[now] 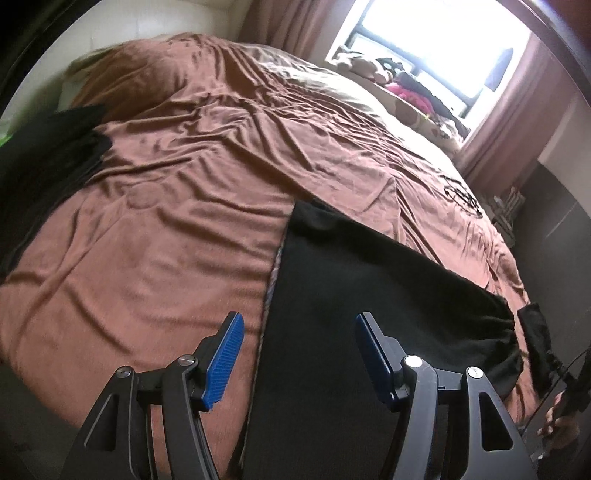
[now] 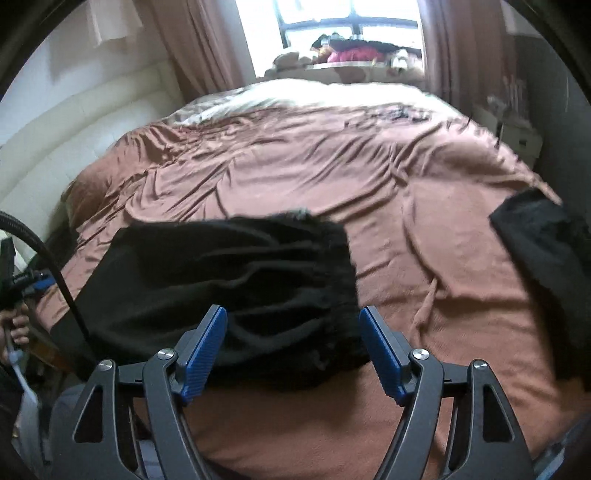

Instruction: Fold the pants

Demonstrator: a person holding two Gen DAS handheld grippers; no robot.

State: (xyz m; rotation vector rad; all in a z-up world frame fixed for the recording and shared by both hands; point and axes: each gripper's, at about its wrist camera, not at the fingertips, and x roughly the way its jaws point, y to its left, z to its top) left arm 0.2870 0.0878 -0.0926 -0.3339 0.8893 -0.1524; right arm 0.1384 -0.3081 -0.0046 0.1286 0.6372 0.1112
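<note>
Pants [image 1: 369, 295] lay flat on the near part of the bed [image 1: 166, 221], a long black panel running from the front edge toward the middle of the brown cover. In the left wrist view the left gripper [image 1: 295, 358] hung above their near end with its blue pads [image 1: 225, 362] spread apart and nothing between them; the cloth lay below, not pinched. The gathered waistband sat off to the right, close to the bed's edge, so this tong faced the leg end. A second dark garment [image 1: 48, 158] lay well apart at the far left, likely waiting its turn. At the lower right corner a hand [image 1: 557, 417] could be seen on the other tool's handle.

In the right wrist view the same pants [image 2: 229, 288] showed their crumpled, elastic waist end just ahead of the right gripper [image 2: 293, 354]. Its jaws also stood released, pads clear of the fabric and empty. Another dark piece of clothing [image 2: 543, 266] rested near the right edge, apart from the pants. A window [image 2: 351, 22] behind the bed lit the scene.

Both tongs being loose over opposite ends suggested the cloth had been laid out and let go so it could settle smooth. The fold seemed part done: the panel looked narrow, as if the legs were stacked, though I cannot tell that for sure.
</note>
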